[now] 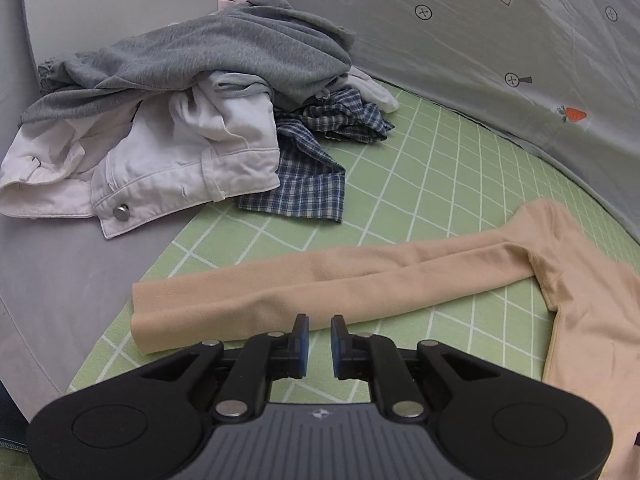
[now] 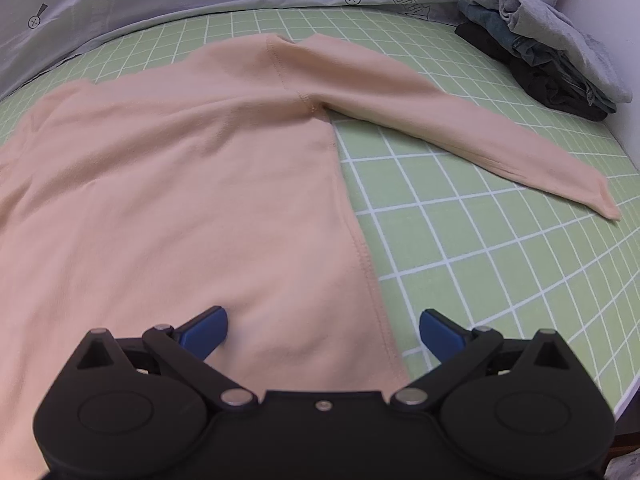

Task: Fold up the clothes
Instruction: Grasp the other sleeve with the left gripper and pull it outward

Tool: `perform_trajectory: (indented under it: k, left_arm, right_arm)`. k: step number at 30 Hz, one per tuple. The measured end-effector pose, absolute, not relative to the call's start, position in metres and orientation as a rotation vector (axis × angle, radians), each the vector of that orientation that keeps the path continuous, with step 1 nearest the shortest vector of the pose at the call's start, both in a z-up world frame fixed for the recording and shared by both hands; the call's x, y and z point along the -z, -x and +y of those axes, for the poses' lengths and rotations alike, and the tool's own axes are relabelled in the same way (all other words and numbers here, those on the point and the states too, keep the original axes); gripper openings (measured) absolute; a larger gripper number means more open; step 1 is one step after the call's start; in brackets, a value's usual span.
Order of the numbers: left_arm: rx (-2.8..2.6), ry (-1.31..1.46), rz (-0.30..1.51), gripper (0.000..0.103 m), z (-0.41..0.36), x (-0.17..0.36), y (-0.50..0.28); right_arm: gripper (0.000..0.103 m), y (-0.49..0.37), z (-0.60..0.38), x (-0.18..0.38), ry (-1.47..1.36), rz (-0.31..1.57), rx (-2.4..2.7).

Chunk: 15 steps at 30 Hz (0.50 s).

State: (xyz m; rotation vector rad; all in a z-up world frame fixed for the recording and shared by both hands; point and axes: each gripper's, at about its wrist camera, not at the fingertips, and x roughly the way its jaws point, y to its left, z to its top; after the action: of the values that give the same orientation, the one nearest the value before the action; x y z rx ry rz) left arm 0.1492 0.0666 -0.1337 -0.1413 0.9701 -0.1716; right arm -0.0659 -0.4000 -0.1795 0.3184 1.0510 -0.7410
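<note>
The peach long-sleeved top (image 2: 180, 184) lies flat on the green grid mat (image 2: 500, 280), sleeves spread: folding looks barely begun. Left gripper (image 1: 320, 334), jaws slightly parted and empty, hangs just above the sleeve (image 1: 320, 280) at lower centre; right gripper (image 2: 322, 330), jaws wide and empty, straddles the hem. Next move: pinch that sleeve and carry it across the body.

This looks like a home, most likely a bedroom with a bed used as a laundry-folding spot. A green mat (image 1: 420, 184) with a white grid covers the soft surface, and grey sheet (image 1: 52, 272) shows at its left edge. A grey cloth (image 1: 500, 40) printed with small carrots and arrows rises along the far side like bedding or a tent wall. Unsorted clothes (image 1: 192, 120) lie heaped at the far left, and a folded stack (image 2: 548, 48) sits at the far right.
</note>
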Motion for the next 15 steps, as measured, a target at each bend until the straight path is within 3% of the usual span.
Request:
perform_trajectory:
  k: [4,15]
  left_arm:
    - [0.166,0.169,0.932,0.024,0.056,0.129,-0.167]
    - [0.155,0.151,1.032,0.024,0.053,0.164,-0.189]
  right_arm:
    - [0.103,0.066,-0.4,0.179,-0.316,1.053,0.743]
    - [0.103,0.066,-0.398,0.18,-0.328,1.044,0.759]
